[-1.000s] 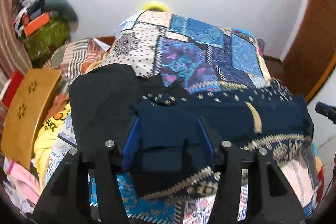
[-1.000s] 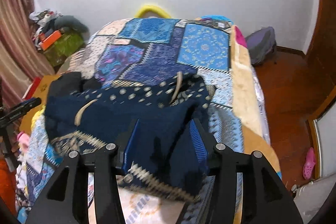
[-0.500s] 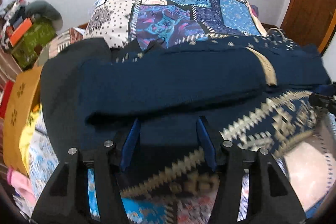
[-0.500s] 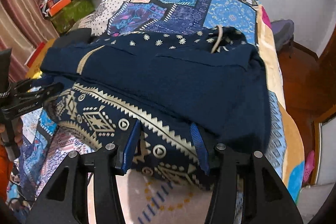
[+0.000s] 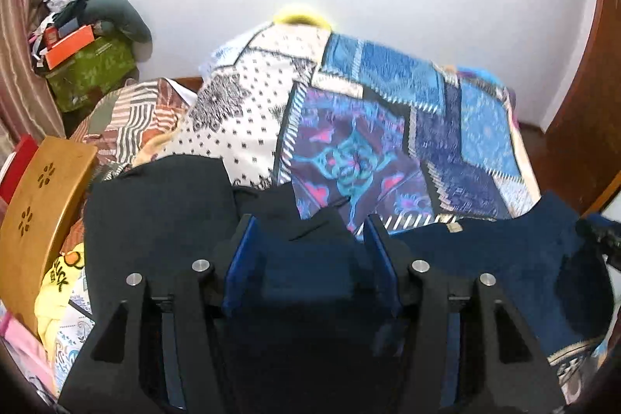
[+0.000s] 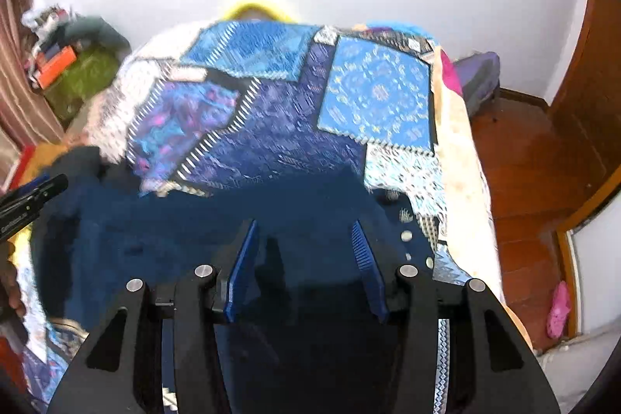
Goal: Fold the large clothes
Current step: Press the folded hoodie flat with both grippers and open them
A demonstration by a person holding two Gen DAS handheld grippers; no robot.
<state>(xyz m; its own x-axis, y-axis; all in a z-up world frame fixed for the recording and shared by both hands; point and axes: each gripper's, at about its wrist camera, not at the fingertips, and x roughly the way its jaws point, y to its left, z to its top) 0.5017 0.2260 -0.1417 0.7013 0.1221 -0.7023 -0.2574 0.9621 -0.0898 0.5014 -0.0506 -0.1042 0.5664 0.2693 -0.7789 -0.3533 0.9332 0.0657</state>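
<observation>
A navy garment with a tan patterned border [image 5: 504, 270] lies across the near end of the patchwork bedspread [image 5: 388, 127]. My left gripper [image 5: 308, 226] stands open over its left part, with the navy cloth filling the gap between the blue pads. My right gripper [image 6: 302, 226] stands open over its right part [image 6: 194, 220], cloth likewise between the pads. Whether either gripper holds the cloth cannot be told. A black garment [image 5: 155, 212] lies left of the navy one.
A wooden chair back [image 5: 39, 212] and a yellow shirt [image 5: 58, 293] are at the left bedside. A green box [image 5: 89, 72] with clutter stands in the far left corner. Wooden floor [image 6: 524, 181] and a pink slipper [image 6: 559, 309] lie right of the bed.
Both grippers dropped low over the garment half a second ago, then tilted back up. The navy garment now lies flatter, with its plain side up and less of the border showing.
</observation>
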